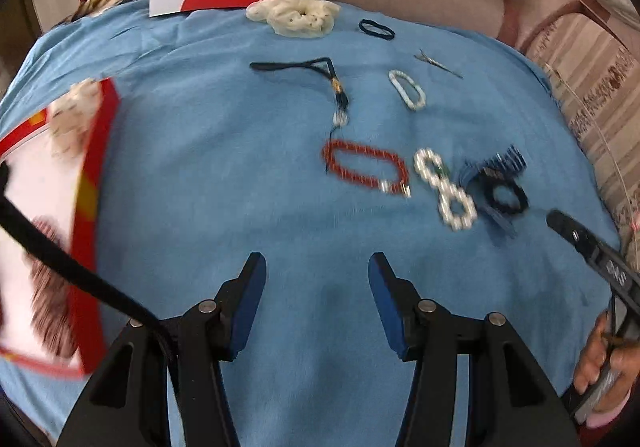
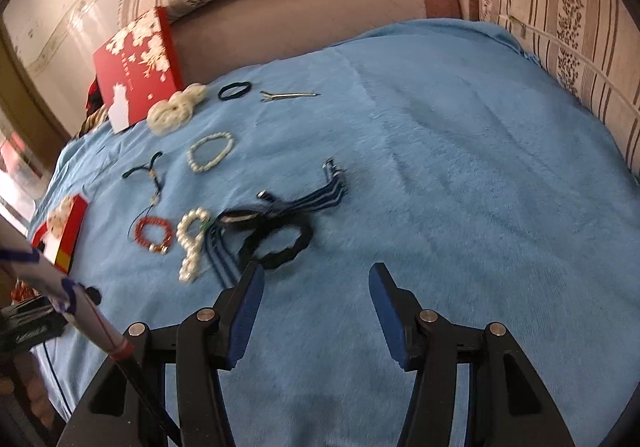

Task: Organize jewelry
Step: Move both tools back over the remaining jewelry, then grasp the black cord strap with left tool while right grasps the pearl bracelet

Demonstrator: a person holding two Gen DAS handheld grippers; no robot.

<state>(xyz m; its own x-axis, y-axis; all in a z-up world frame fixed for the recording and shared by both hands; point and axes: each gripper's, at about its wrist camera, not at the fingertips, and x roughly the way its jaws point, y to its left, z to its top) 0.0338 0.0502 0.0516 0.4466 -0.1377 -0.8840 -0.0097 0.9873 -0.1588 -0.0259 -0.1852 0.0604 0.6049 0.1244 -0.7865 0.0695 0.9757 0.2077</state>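
- The jewelry lies spread on a blue cloth (image 1: 200, 175), ahead of both pairs of fingers and touched by neither.
- Red bead bracelet (image 1: 366, 171): ahead of the left gripper (image 1: 317, 267), just beyond its right finger.
- Pearl string (image 1: 446, 189) twisted into a figure eight, just right of the red bracelet, beside a black hair tie (image 2: 278, 245) lying on a blue striped ribbon (image 2: 320, 197).
- That hair tie sits just ahead of the left finger of the right gripper (image 2: 316, 277).
- Farther off: a pearl bracelet (image 2: 210, 157), a black cord (image 1: 304, 67), a metal clip (image 2: 288, 96), a white scrunchie (image 1: 296, 17).
- Red box (image 1: 86, 207): left of the left fingers.
- Both grippers stand about half apart with nothing between the fingers.
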